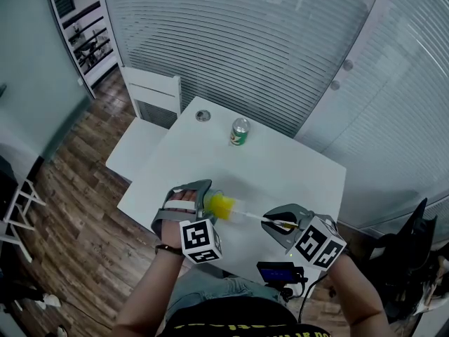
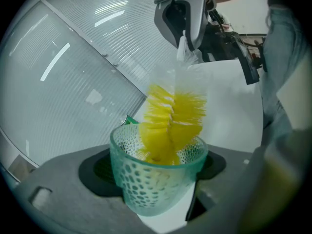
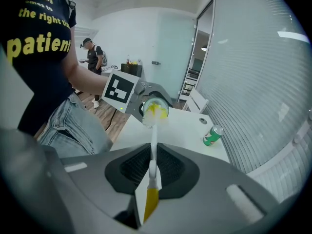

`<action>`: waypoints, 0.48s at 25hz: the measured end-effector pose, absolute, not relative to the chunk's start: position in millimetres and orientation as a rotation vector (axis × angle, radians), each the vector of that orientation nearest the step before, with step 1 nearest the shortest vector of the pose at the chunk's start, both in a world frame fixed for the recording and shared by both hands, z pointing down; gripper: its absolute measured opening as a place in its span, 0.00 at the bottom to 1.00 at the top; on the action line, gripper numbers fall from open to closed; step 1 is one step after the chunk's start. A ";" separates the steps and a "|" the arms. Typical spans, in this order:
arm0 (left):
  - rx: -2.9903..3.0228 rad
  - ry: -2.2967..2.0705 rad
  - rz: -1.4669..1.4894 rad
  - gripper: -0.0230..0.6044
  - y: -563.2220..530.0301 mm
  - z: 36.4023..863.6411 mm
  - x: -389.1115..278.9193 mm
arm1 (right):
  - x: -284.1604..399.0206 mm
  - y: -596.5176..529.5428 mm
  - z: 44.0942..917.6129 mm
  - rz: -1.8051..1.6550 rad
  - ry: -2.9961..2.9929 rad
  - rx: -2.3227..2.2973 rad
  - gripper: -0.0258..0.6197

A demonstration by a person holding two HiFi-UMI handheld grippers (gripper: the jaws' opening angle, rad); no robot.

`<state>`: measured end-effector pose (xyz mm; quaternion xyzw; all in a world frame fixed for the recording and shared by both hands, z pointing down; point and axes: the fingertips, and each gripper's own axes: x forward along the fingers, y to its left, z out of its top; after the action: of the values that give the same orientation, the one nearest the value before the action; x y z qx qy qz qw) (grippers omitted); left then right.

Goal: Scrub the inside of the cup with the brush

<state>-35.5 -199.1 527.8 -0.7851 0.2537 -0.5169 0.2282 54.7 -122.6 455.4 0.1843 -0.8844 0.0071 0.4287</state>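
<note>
A pale green dimpled glass cup [image 2: 155, 175] is gripped between the jaws of my left gripper [image 1: 198, 201], its mouth turned toward the right gripper. The yellow bristle head of the brush [image 2: 171, 123] sits partly inside the cup, with the upper bristles out above the rim. My right gripper [image 1: 282, 223] is shut on the brush's white handle [image 3: 153, 152], and the handle's yellow end [image 3: 150, 203] pokes out behind the pads. In the head view the brush [image 1: 228, 207] spans the gap between the two grippers over the near edge of the white table [image 1: 266, 167]. The cup [image 3: 155, 107] faces the right gripper view.
A green drink can [image 1: 240, 132] stands upright toward the table's far side, with a small round cable port [image 1: 203, 116] at the far left corner. A white chair [image 1: 144, 121] stands beyond the table's left side. A dark device [image 1: 279, 272] lies by my lap.
</note>
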 end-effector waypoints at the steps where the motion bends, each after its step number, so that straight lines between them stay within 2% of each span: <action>1: -2.162 0.696 -1.427 0.70 -199.3 528.9 -35.7 | 52.5 -119.9 456.5 0.021 -2.212 0.449 0.11; 12: -2.169 0.696 -1.439 0.70 -200.0 534.0 -37.2 | 50.7 -117.9 439.6 0.008 -2.254 0.468 0.11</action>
<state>-37.2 -200.0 534.0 -0.7849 0.2519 -0.5209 0.2217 50.7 -117.9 439.6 0.1856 -0.8940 0.0030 0.4077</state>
